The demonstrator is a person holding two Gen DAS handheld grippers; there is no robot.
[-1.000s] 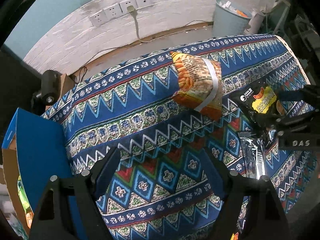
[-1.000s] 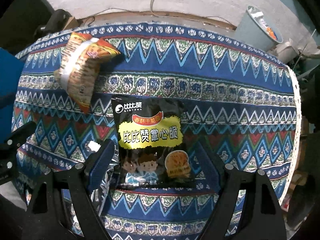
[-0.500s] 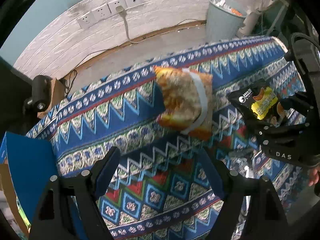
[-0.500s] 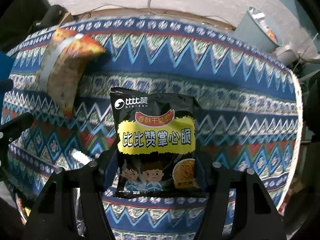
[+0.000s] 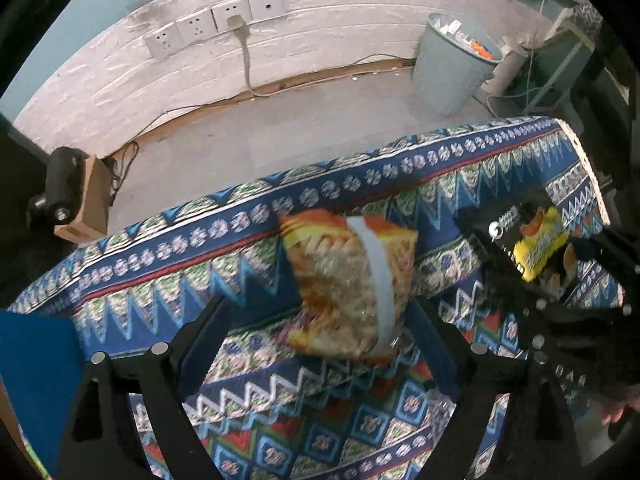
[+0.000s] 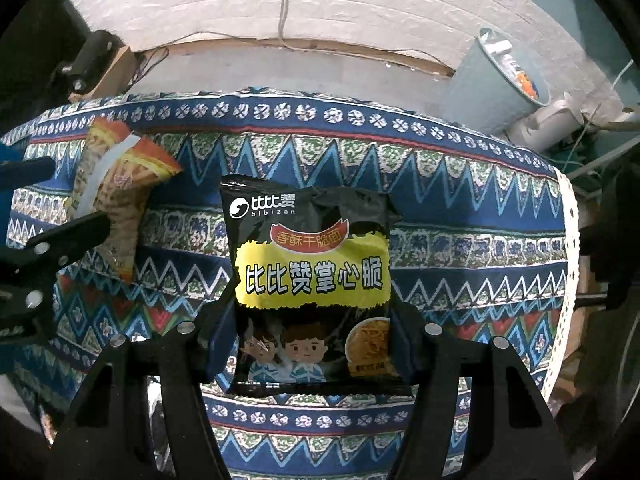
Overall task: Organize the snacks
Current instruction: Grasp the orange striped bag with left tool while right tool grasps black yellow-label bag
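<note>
Our right gripper [image 6: 312, 344] clamps the glossy black-and-yellow noodle packet [image 6: 310, 276]; our left gripper [image 5: 320, 340], jaws opening, straddles the crinkly orange snack bag [image 5: 348, 288] at twelve o'clock, and could shove it if we drop off-centre.

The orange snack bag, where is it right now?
The orange bag lies on the patterned cloth, ahead of the opening left gripper and left of the black packet.

White brick wall [image 5: 320, 60] with sockets [image 5: 216, 24] — grey floor [image 5: 280, 132], pale-blue bin [image 5: 452, 68]
</note>
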